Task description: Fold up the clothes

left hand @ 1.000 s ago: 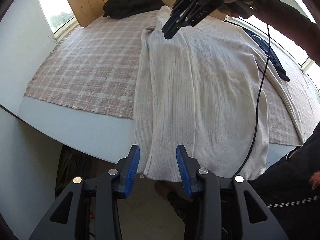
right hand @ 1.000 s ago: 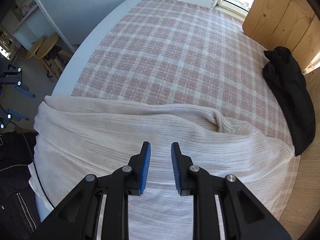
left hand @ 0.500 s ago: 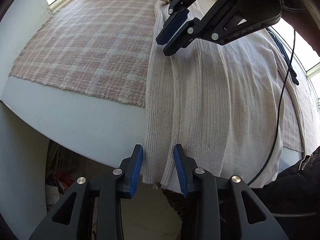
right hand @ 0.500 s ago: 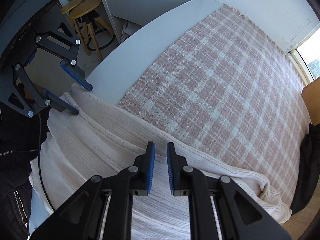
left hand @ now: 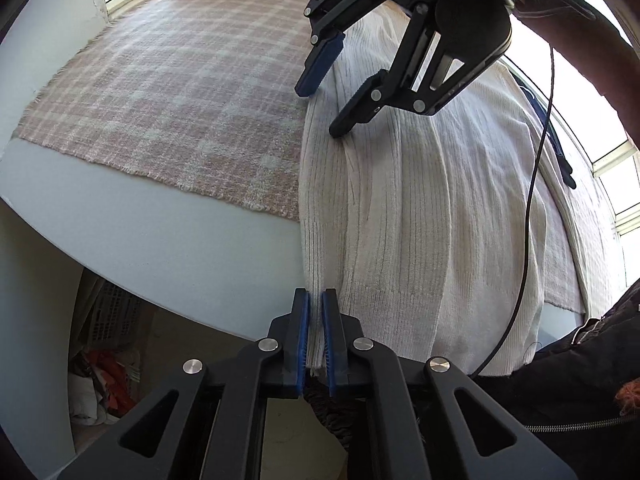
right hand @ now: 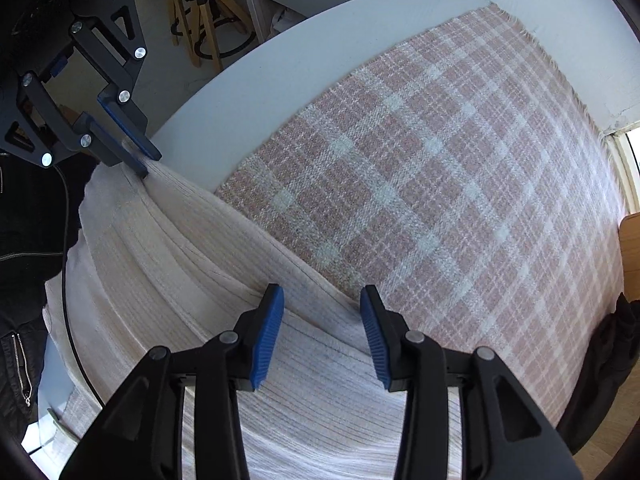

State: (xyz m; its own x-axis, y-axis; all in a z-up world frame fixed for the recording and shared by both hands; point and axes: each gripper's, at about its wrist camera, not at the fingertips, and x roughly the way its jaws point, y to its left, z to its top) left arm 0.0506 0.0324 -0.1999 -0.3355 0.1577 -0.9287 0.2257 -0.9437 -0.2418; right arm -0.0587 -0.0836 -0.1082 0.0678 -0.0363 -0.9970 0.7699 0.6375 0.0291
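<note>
A cream ribbed knit garment (left hand: 420, 200) lies spread on a pink plaid blanket (left hand: 180, 92), its hem hanging over the table's near edge. My left gripper (left hand: 314, 336) is shut on the hem's left corner; it also shows in the right wrist view (right hand: 138, 160), pinching that corner. My right gripper (right hand: 322, 332) is open, its jaws straddling the garment's folded left edge (right hand: 312, 288) farther up. It also shows in the left wrist view (left hand: 320, 112), hovering just above the cloth.
The white table edge (left hand: 160, 240) borders the blanket. A black garment (right hand: 600, 380) lies at the far end by a wooden panel. A dark item (left hand: 560, 152) lies at the right. A black cable (left hand: 532, 200) crosses the garment. Wooden stools (right hand: 200, 20) stand on the floor.
My left gripper has closed on the hem corner. My right gripper has moved down along the garment's left edge toward the hem and opened wide.
</note>
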